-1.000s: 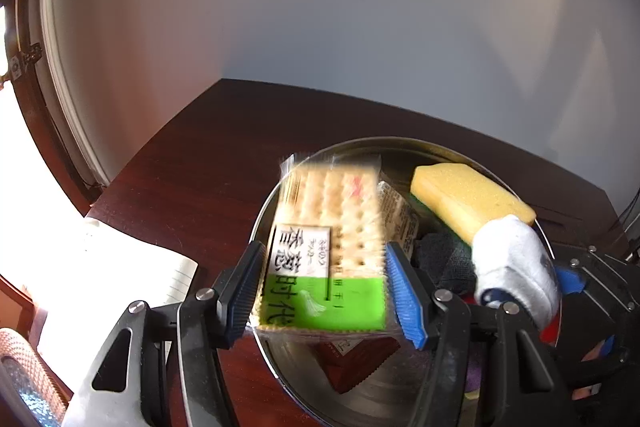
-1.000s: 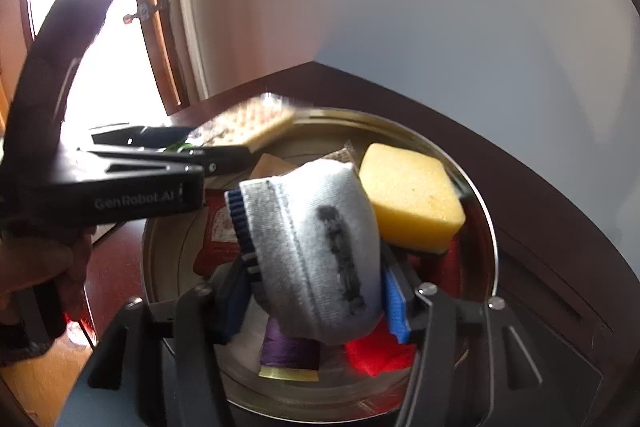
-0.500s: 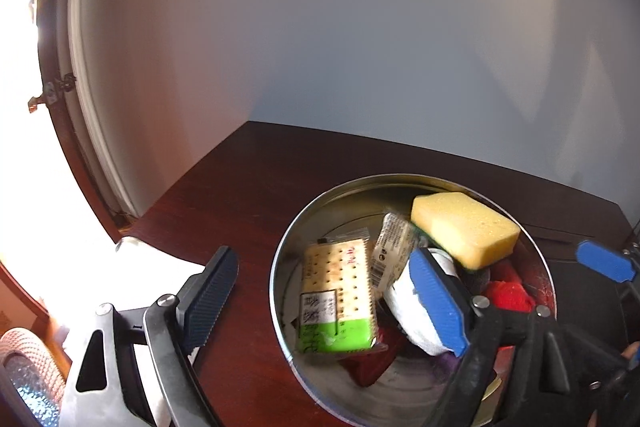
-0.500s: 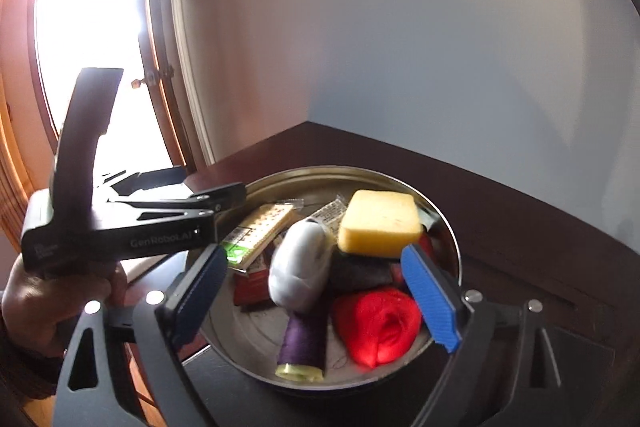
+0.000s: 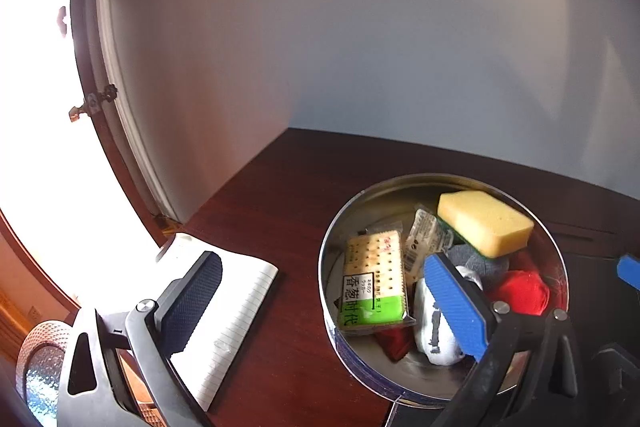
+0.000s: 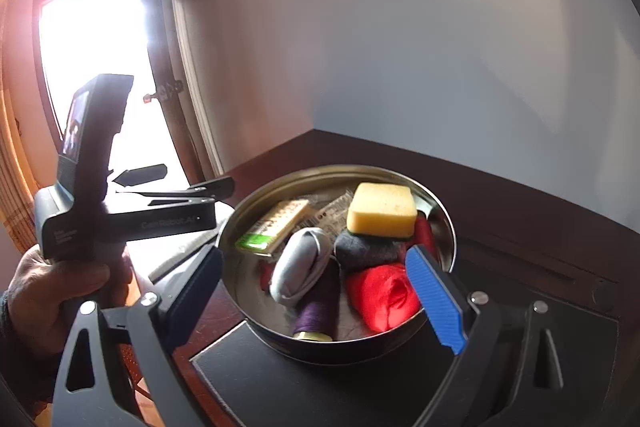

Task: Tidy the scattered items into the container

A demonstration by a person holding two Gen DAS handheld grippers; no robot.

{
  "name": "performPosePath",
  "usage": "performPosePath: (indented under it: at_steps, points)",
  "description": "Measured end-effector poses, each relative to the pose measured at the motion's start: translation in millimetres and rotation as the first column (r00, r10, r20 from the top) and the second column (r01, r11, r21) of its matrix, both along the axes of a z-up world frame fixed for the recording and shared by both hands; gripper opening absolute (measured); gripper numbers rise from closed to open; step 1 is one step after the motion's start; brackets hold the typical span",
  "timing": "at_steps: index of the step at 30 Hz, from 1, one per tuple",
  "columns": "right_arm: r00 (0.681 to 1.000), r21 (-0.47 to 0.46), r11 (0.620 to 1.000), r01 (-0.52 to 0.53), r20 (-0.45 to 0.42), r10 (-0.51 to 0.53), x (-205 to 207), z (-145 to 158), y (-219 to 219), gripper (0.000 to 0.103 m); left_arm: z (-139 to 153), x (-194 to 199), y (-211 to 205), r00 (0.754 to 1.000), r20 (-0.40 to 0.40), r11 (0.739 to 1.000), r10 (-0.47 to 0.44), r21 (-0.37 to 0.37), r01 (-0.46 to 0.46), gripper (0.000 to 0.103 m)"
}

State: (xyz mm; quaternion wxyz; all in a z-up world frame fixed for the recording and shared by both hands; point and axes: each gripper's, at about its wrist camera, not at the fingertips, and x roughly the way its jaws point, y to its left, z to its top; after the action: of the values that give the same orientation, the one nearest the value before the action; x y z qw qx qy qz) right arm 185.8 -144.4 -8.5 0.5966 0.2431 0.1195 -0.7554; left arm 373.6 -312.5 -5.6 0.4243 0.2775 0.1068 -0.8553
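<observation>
The tin sits on the dark surface, filled. Nearest in the right view lie the purple spool and red cloth, then the sock, then the cracker pack and sponge at the back. Both hand-held grippers — left, right — gape wide, holding nothing. A notepad lies left of the tin.

Blown-out window glare floods the left — wall softly shadowed, fisheye edges bent, dark.
</observation>
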Motion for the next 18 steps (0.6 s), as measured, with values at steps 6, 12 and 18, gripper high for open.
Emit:
performPosePath:
  at_steps: [6,12,18]
  points:
    - [1.0,-0.017,1.0,0.001,-0.006,-0.001,5.8,9.5,12.3,0.095,13.8,15.0,5.8,0.999,-0.035,0.999,-0.006,-0.032,0.005,0.102]
    - [1.0,-0.044,0.999,0.015,-0.013,-0.015,8.2,17.2,21.9,0.095,24.6,28.1,2.9,0.998,-0.063,0.999,-0.019,-0.045,0.016,0.102]
    - [0.999,-0.044,0.999,0.025,-0.02,-0.025,10.9,18.2,26.6,0.1,31.3,28.7,9.3,0.998,-0.065,0.995,-0.02,-0.098,0.014,0.102]
